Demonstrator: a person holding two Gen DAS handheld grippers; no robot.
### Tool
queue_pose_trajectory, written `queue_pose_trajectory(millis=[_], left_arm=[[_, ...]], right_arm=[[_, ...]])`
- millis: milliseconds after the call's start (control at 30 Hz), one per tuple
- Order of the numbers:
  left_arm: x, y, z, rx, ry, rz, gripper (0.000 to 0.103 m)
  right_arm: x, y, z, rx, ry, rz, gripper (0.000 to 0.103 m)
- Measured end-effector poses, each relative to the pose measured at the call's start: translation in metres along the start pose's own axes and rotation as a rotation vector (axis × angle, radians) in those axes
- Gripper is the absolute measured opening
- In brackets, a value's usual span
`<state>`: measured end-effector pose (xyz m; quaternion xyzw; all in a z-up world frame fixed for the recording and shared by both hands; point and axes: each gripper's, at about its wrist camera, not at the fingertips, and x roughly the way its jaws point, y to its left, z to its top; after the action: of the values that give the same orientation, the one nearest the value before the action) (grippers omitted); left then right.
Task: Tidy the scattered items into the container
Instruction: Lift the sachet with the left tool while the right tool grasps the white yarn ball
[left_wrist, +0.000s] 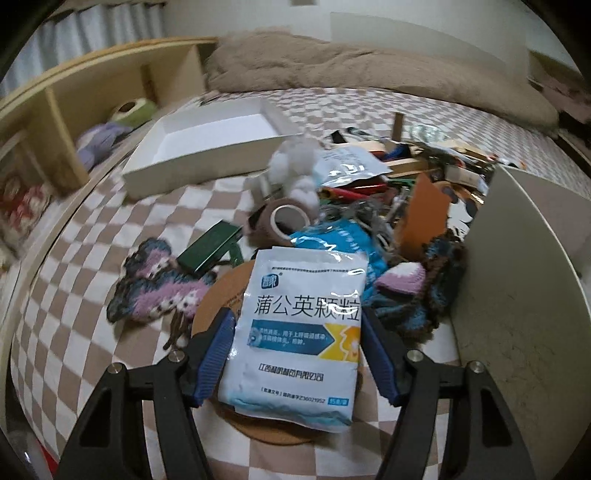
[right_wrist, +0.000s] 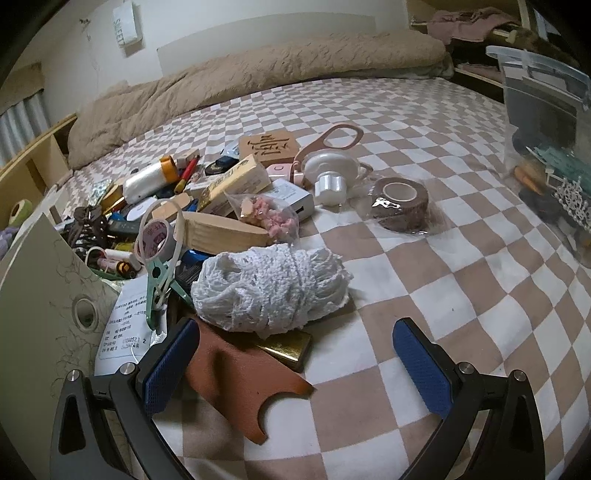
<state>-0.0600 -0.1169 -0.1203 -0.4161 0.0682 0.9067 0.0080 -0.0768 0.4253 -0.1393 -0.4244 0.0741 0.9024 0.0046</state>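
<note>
Two blue pads of the left gripper (left_wrist: 297, 354) pinch a slick medicine sachet (left_wrist: 299, 332); it may slip before reaching the white box (left_wrist: 207, 147) at eleven o'clock. The right gripper (right_wrist: 299, 365) gapes wide, empty.

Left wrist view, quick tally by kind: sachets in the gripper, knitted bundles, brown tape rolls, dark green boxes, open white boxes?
White sachet clamped in the left gripper: 1
Knitted bundles, one either side of it: 2
Brown tape roll: 1
Dark green box: 1
Open white box: 1
Total: 6
</note>
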Motion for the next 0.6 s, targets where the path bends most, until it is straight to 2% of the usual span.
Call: queue_pose_trajectory(millis=[300,367,400,433,600], left_arm=[[0.002,-0.004,-0.003,0.012,-0.004,0.028,0.069],[0.003,-0.006,-0.003,0.023,-0.004,0.037,0.070],[0.003,-0.006,-0.003,0.025,-0.004,0.041,0.072],[0.003,-0.005,-0.003,0.023,-0.003,0.041,0.075],[0.004,0.003,-0.002,-0.011,-0.004,0.023,0.081]], right_arm=[[0.016,0.013,0.018,-0.069,0.008,0.039,0.102],[0.022,0.012,0.016,-0.072,0.025,0.073,0.096],[0.022,0.012,0.016,-0.070,0.026,0.085,0.090],[0.021,0.012,0.015,-0.072,0.022,0.097,0.079],[0.012,0.024,0.010,-0.131,0.015,0.068,0.073]])
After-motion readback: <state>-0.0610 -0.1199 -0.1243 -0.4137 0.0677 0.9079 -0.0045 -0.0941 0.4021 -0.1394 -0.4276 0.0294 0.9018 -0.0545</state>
